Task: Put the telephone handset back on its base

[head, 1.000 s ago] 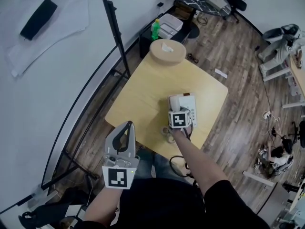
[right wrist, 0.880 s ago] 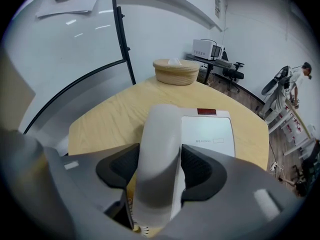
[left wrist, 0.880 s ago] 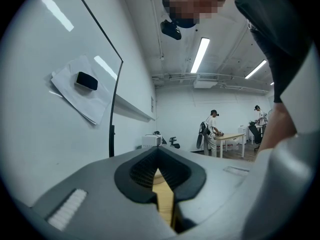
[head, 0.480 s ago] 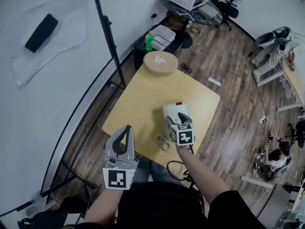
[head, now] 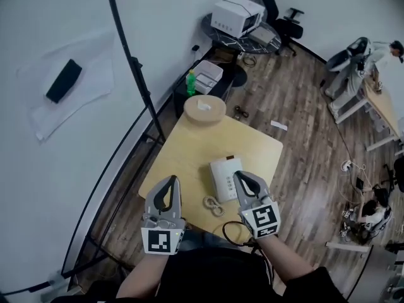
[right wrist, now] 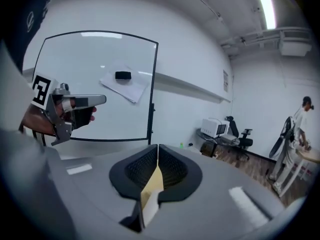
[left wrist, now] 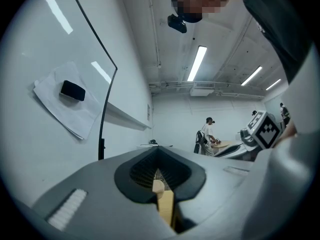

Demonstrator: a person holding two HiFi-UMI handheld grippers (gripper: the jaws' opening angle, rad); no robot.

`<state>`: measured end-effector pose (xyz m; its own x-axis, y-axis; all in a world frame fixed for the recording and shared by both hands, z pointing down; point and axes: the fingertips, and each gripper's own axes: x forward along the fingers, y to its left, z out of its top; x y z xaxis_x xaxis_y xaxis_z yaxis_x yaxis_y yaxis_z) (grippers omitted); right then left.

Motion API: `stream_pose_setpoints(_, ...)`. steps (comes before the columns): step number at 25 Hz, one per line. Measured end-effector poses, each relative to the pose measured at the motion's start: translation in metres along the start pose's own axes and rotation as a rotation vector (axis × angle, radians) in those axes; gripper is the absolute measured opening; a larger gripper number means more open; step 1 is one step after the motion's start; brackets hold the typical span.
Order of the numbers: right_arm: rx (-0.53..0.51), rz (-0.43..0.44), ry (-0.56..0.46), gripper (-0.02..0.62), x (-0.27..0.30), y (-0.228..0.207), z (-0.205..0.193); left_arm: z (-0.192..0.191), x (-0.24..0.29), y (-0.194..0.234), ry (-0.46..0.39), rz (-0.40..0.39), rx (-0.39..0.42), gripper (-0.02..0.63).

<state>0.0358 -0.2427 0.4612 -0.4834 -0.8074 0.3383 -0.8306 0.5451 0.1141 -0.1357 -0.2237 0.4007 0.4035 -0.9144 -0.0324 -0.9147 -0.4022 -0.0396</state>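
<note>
The white telephone (head: 226,178) lies on the light wooden table (head: 189,141). Its handset appears to rest along the base, though the picture is too small to be sure. Its coiled cord (head: 212,204) curls on the table at the near edge. My right gripper (head: 242,177) is held just right of the telephone and above it, clear of it, jaws shut with nothing between them (right wrist: 157,153). My left gripper (head: 167,182) is raised at the table's near left corner, also shut and empty (left wrist: 159,156).
A round wooden stool top (head: 204,108) stands at the table's far edge, with a green bottle (head: 191,81) behind it. A black stand pole (head: 134,68) rises left of the table by the white board (head: 64,81). People stand at benches far right (head: 372,49).
My right gripper has come off the telephone, drawn back toward me and closed its jaws. The left gripper has stayed raised and shut. The head view has shifted.
</note>
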Motion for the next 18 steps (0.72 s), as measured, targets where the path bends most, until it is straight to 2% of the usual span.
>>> stream_pose_setpoints(3,-0.035,-0.038,-0.06,0.011,-0.019,-0.004,0.017,0.01,0.006,-0.002,-0.044,-0.004,-0.001,0.0)
stream_pose_setpoints(8,0.006,-0.099,-0.153,0.009,-0.04,-0.016,0.029,0.02,0.011,-0.009,-0.085,-0.027,0.017,0.0)
stream_pose_setpoints(18,0.035,-0.122,-0.147,0.008,-0.048,-0.019,0.023,0.025,0.012,-0.018,-0.087,-0.056,0.007,0.0)
